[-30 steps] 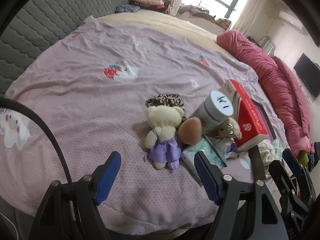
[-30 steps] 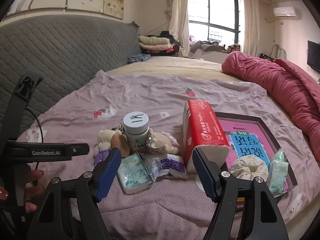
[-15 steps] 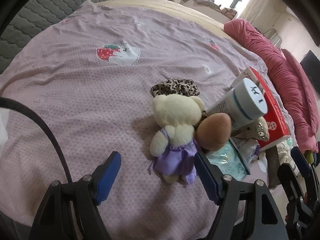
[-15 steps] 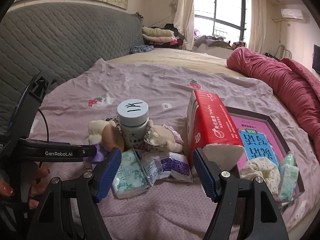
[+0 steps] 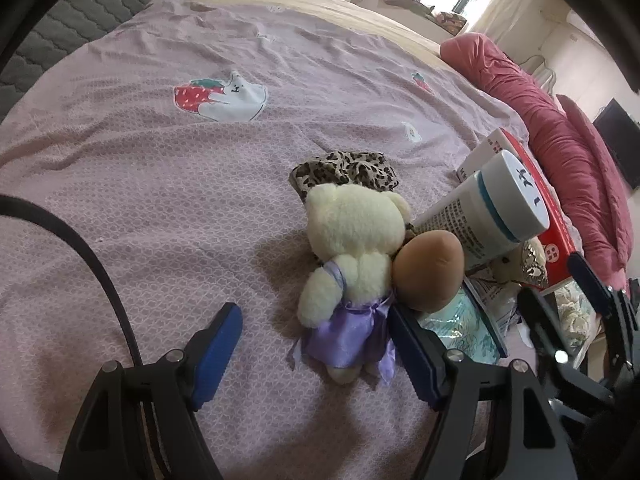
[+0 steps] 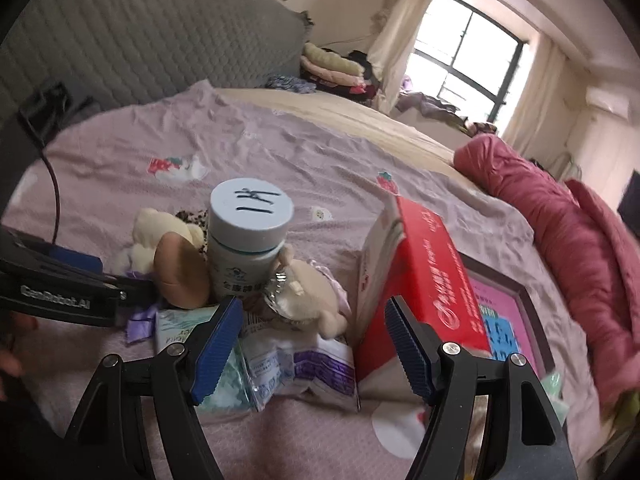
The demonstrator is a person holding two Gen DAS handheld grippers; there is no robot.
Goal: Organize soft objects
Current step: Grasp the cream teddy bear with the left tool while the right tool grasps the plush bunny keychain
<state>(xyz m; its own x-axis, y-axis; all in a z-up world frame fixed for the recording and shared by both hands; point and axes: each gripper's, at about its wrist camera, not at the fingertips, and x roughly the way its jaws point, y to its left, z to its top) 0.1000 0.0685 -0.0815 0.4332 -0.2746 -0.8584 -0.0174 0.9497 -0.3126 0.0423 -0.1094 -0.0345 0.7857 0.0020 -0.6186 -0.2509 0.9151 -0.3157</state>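
Note:
A cream teddy bear in a purple dress (image 5: 352,264) lies on the pink bedspread (image 5: 160,184), and its legs reach between my open left gripper (image 5: 316,344) fingers. A brown egg-shaped soft toy (image 5: 428,272) leans against it on the right, and a leopard-print pouch (image 5: 344,168) lies behind it. My right gripper (image 6: 312,340) is open and empty above plastic packets (image 6: 304,368). A second small plush (image 6: 312,292) lies in front of it beside a white bottle (image 6: 248,240).
A red tissue box (image 6: 424,284) stands right of the pile. A dark tray with a pink book (image 6: 504,320) lies behind it. A rolled red quilt (image 6: 560,216) runs along the right. A grey padded headboard (image 6: 120,40) is at the left.
My left gripper has moved forward and down, so the teddy bear now lies partly between its fingers. My right gripper has moved closer to the bottle and the packets.

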